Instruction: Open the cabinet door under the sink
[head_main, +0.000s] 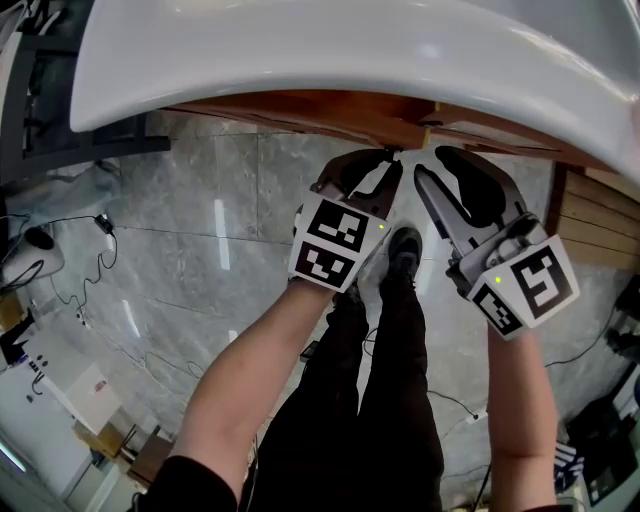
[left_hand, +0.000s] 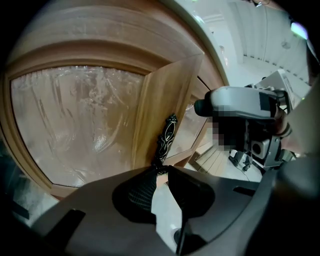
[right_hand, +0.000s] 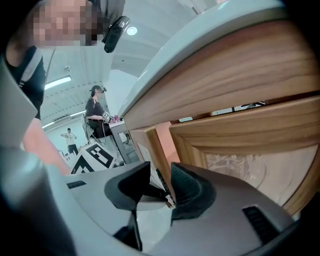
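Under the white sink (head_main: 300, 60), along the top of the head view: wood cabinet front, both tools meeting at its centre seam.

- Left gripper (left_hand: 161, 171) is clamped on the lower end of the black ornate handle (left_hand: 167, 134). The pads pinch it, with hardly any gap.
- The handle sits on the stile of the cabinet door (left_hand: 165, 95), centre of the left gripper view, with a frosted pane (left_hand: 80, 125) to its left.
- The stile stands angled out from the frame. The door reads as cracked open, not swung wide.
- Right gripper (right_hand: 161, 174) has its jaws spread wide. A door edge with a dark strip of hardware runs between them, lower centre of its view, but the pads don't squeeze it.
- Second door (right_hand: 240, 150), right of that view, looks flush and closed as far as I can tell.
- Grey tile floor (head_main: 190, 200) lies below, and the person's shoe (head_main: 404, 248) is close to the cabinet base.

Judgement: the seam has parted and the opening has begun, with most of the swing left. Only the left tool has a grip, so the pull would fall to it.
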